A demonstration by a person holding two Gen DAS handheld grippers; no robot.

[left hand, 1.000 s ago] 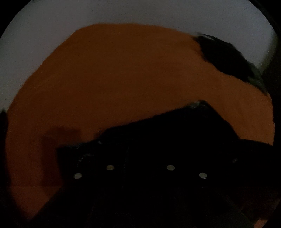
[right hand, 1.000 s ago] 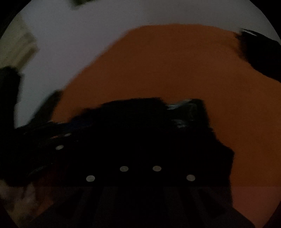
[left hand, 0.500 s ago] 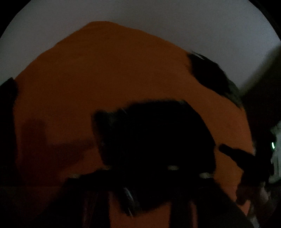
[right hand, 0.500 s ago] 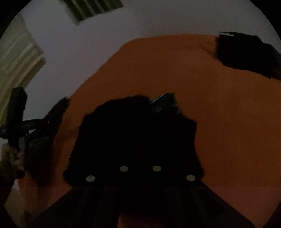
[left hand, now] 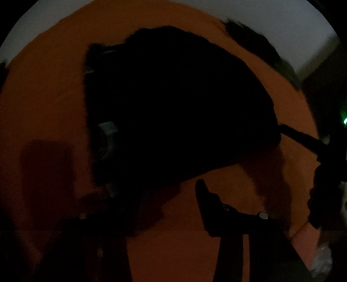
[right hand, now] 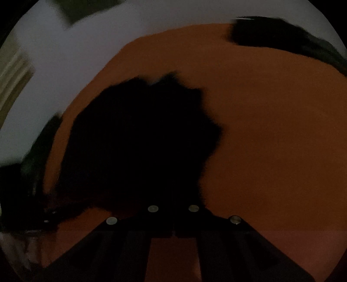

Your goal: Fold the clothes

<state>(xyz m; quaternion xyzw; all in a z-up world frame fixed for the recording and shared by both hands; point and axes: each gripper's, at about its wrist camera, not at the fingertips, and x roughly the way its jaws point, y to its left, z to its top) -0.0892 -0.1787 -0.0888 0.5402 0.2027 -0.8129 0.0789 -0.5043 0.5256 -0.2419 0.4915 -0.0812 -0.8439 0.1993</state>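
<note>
Two dim wrist views are all we have, and the biggest thing in both is the orange table (left hand: 43, 97), with a pale floor (left hand: 282, 19) beyond its far edge. Next in size is the black garment (left hand: 173, 104), lying bunched on the orange top near the middle; in the left view it fills the centre, with a pale patch showing at its left edge. A second dark heap (right hand: 282, 34) sits at the table's far edge, well apart from the first.

Our right gripper (right hand: 173, 212) has its fingers drawn together, and the black garment (right hand: 141, 141) lies right at their tips; whether cloth is pinched we cannot tell in this dark. In the left view that same tool reaches the garment's right edge.

Our left gripper (left hand: 164, 195) has its jaws partly apart and closing. Bare orange shows between them, the right finger (left hand: 206, 199) clear of the cloth.
</note>
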